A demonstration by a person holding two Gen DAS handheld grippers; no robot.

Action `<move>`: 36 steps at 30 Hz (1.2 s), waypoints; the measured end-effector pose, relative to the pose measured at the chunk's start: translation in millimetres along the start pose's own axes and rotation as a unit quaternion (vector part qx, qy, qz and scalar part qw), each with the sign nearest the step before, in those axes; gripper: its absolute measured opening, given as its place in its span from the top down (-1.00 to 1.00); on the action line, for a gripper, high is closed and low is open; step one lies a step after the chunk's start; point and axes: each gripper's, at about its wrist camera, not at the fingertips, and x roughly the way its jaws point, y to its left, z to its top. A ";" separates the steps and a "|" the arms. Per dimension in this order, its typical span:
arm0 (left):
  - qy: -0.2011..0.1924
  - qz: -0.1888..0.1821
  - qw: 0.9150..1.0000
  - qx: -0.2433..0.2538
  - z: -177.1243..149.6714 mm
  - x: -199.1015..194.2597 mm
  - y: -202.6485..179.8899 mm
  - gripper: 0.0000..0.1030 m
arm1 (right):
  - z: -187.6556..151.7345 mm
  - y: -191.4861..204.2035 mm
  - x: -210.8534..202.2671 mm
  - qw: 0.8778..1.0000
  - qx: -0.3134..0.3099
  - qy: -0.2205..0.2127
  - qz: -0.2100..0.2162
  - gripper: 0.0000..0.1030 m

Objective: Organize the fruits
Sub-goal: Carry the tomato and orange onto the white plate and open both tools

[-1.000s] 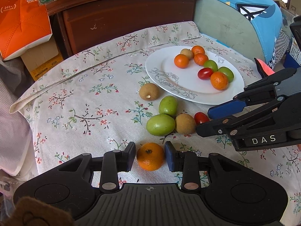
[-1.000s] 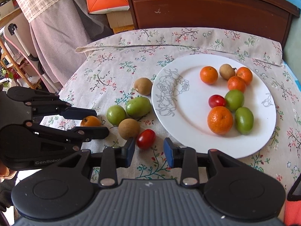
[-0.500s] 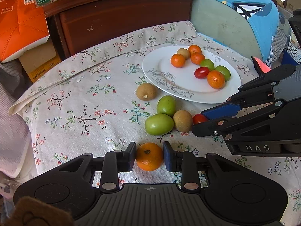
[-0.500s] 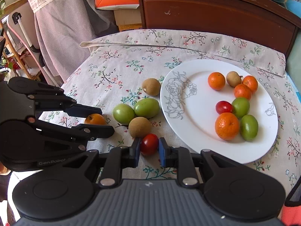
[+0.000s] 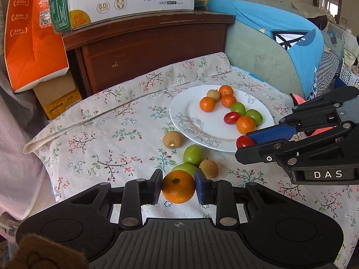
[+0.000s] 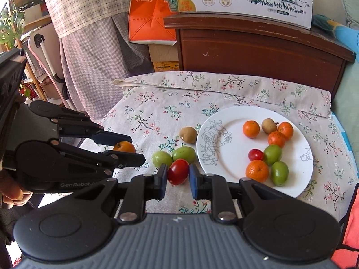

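Two tongs clamp fruit: left tongs (image 5: 178, 187) pinch an orange (image 5: 178, 190), right tongs (image 6: 178, 178) a cherry tomato (image 6: 178, 171).

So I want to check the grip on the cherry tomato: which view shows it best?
The right wrist view: the cherry tomato sits centered between the right gripper fingers. The left wrist view shows it partly hidden behind a finger.
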 end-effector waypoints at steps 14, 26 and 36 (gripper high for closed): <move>-0.016 -0.011 1.000 -0.007 30.1 14.2 -24.5 0.46 | 9.0 -35.5 -20.5 0.998 0.042 -0.030 -0.042 0.60; -0.013 -0.013 1.000 -0.015 55.7 43.7 -35.9 0.45 | 13.6 -81.9 -20.1 0.989 0.101 -0.041 -0.098 0.59; 0.008 -0.015 0.999 -0.031 63.7 76.6 -33.5 0.45 | 8.5 -115.2 -1.2 0.982 0.137 -0.025 -0.130 0.59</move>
